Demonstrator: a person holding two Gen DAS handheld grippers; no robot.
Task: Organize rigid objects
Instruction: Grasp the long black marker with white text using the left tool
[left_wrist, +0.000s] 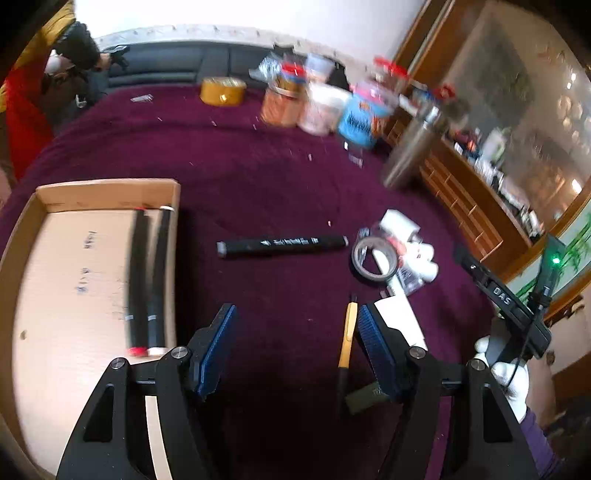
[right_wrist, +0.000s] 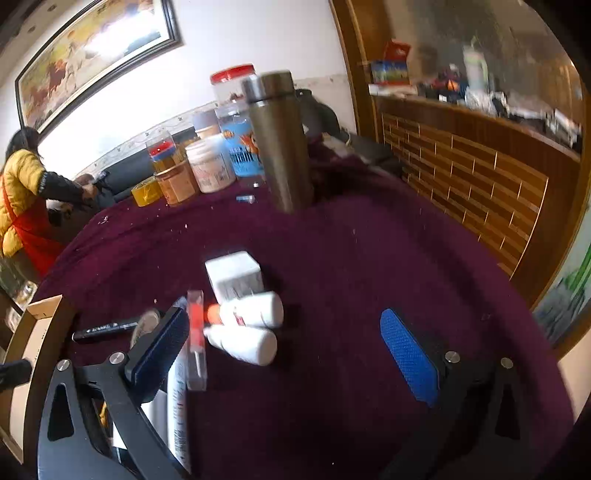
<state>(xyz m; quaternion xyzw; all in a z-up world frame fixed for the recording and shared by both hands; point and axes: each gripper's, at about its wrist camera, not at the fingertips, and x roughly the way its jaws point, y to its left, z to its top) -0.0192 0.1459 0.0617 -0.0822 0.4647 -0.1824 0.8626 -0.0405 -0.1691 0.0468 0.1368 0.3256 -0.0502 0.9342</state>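
Left claw (left_wrist: 295, 339) agape, empty; right claw (right_wrist: 288, 350) agape too, apparently empty, view blurred

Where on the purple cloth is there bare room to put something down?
Bare cloth lies between the cardboard box and the black marker, and beyond the marker up to the jars. It is crowded around the tape roll and white bottles.

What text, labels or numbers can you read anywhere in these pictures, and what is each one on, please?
"DAS": on the right gripper's black body.
Black marker on the cloth: white print, too blurred to read.
Cardboard box floor: blue handwritten marks, illegible.
Blue jar: label lettering blurred.
White bottles: labels too small to read.
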